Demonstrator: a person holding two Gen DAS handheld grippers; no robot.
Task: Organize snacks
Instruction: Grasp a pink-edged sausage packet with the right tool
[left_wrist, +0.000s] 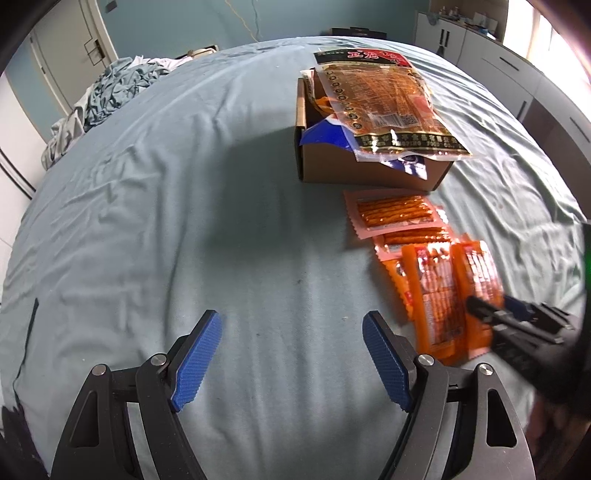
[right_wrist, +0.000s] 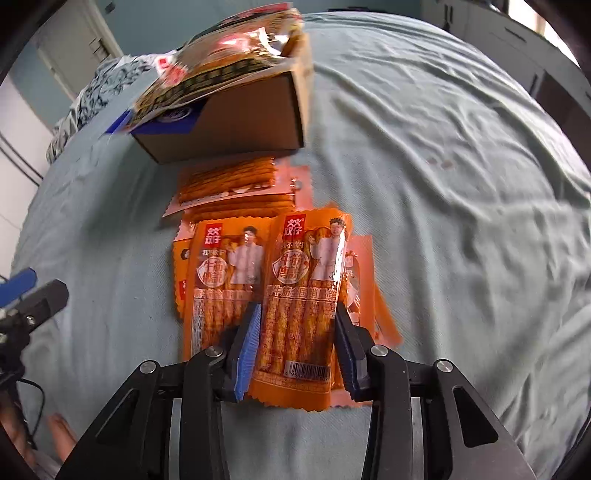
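Between the blue pads of my right gripper (right_wrist: 297, 332) sat an orange snack packet (right_wrist: 301, 295), lying lengthwise on the pale blue bedsheet (right_wrist: 461, 221). Both pads pressed against its long edges, so I had it clamped, the barcode end nearest me. No earlier view was on hand, so I say only that the grip was narrow and the packet was in it.

Just left of that packet lay a second orange packet (right_wrist: 221, 284) of the same kind, touching it along one side. More orange wrappers stuck out from under the pair on both sides. Beyond them, toward the cardboard box (right_wrist: 236, 118), lay pink-edged packets of orange sticks (right_wrist: 236, 181), overlapping one another and reaching almost to the box's near wall.

That box stood on the sheet with its top open. A large bag with a black-and-gold border (left_wrist: 388, 103) lay across the opening, overhanging the rim, and a blue-and-white wrapper (left_wrist: 332, 136) showed beneath it inside the box.

My left gripper (left_wrist: 291, 362) hung over bare sheet, left of the packet pile and nearer me than the box, its jaws wide apart with nothing between them. Rumpled bedding (left_wrist: 110, 92) was heaped at the far left of the bed, well apart from the box.
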